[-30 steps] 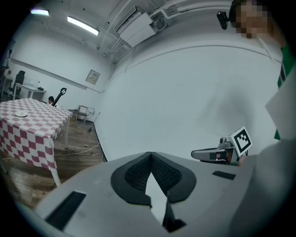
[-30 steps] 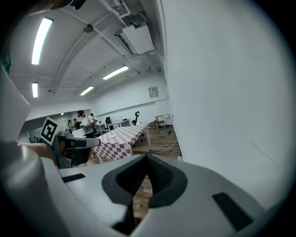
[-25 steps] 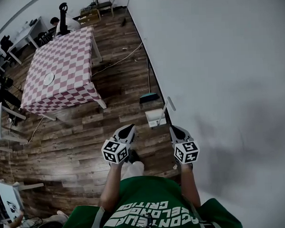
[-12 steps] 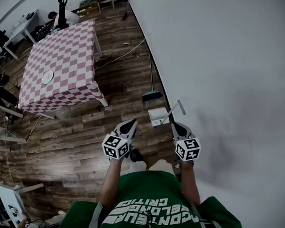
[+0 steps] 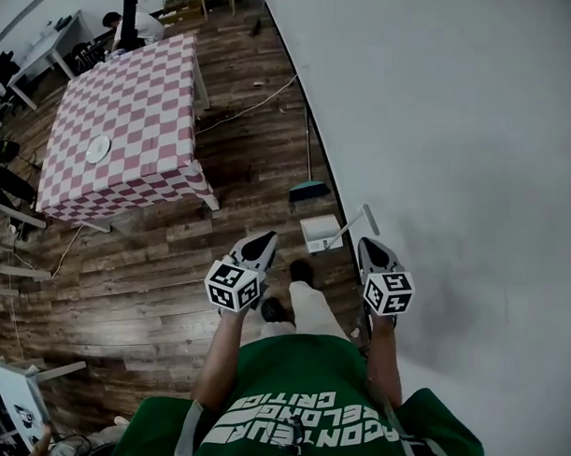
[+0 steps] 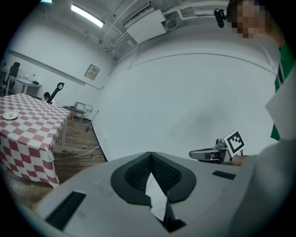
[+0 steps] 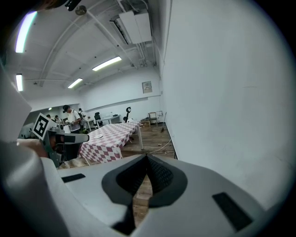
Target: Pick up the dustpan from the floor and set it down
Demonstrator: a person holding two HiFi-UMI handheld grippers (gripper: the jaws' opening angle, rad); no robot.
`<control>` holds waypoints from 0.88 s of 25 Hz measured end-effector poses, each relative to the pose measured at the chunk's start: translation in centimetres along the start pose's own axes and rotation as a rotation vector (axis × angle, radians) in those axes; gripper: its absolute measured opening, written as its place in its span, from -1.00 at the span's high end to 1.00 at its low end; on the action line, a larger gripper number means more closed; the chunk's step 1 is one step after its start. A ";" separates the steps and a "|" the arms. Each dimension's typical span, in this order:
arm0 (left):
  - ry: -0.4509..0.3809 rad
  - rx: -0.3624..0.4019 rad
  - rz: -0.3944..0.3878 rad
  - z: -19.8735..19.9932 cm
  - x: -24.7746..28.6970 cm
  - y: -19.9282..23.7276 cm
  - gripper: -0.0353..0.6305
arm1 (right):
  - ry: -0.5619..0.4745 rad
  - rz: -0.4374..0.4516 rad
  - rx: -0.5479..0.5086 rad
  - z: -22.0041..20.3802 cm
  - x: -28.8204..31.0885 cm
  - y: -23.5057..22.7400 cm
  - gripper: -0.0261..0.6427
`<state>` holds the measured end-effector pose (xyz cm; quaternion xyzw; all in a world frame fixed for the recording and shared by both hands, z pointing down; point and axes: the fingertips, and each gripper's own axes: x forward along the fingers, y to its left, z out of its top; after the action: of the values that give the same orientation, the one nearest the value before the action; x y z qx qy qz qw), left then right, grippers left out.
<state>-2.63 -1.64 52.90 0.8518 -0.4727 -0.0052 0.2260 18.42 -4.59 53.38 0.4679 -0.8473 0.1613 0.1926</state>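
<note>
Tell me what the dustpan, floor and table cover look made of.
The dustpan looks plastic: plain matte white. The floor is wood or laminate: dark grained planks, slight sheen. The table cover seems cloth: checked, draping over the edges.

Bright, even light from ceiling strip lights (image 7: 107, 63); strong fisheye bending, dark vignetted corners.

I am taking the dustpan (image 5: 320, 232) as my mark. It is lying on the floor (image 5: 156, 274) at the foot of the wall (image 5: 450, 123), which is running along its right. Just beyond it the broom (image 5: 308, 188) is standing by that wall. Well to its left and farther off, the table (image 5: 141, 96) is bearing a plate (image 5: 98, 149). On my side, the left gripper (image 5: 264, 238) is hovering just left of the dustpan, and the right gripper (image 5: 368, 244) just right, near its handle.
</note>
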 end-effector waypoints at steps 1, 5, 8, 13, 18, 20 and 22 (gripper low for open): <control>0.000 0.002 0.005 0.1 0.1 0.4 0.88 | -0.002 -0.002 0.003 0.1 0.4 -0.3 0.90; -0.002 0.009 0.028 0.9 0.7 2.1 0.88 | -0.022 0.008 0.007 1.4 2.4 -0.8 0.90; -0.006 0.019 0.034 1.7 1.5 2.8 0.88 | -0.032 0.018 0.005 2.3 3.7 -1.3 0.90; -0.015 0.020 0.036 2.9 3.0 3.0 0.88 | -0.029 0.020 -0.002 3.2 4.6 -2.5 0.90; -0.010 0.016 0.031 3.0 4.5 3.2 0.88 | -0.017 0.009 0.002 3.2 5.4 -4.0 0.90; -0.005 0.013 0.026 3.0 5.1 3.2 0.88 | -0.011 0.002 0.004 3.1 5.4 -4.6 0.90; 0.001 0.012 0.021 3.0 5.6 3.1 0.88 | -0.004 -0.007 0.009 3.0 5.6 -5.1 0.90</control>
<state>-2.68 -8.72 52.56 0.8481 -0.4814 0.0006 0.2212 19.57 -12.65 53.86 0.4719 -0.8454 0.1637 0.1893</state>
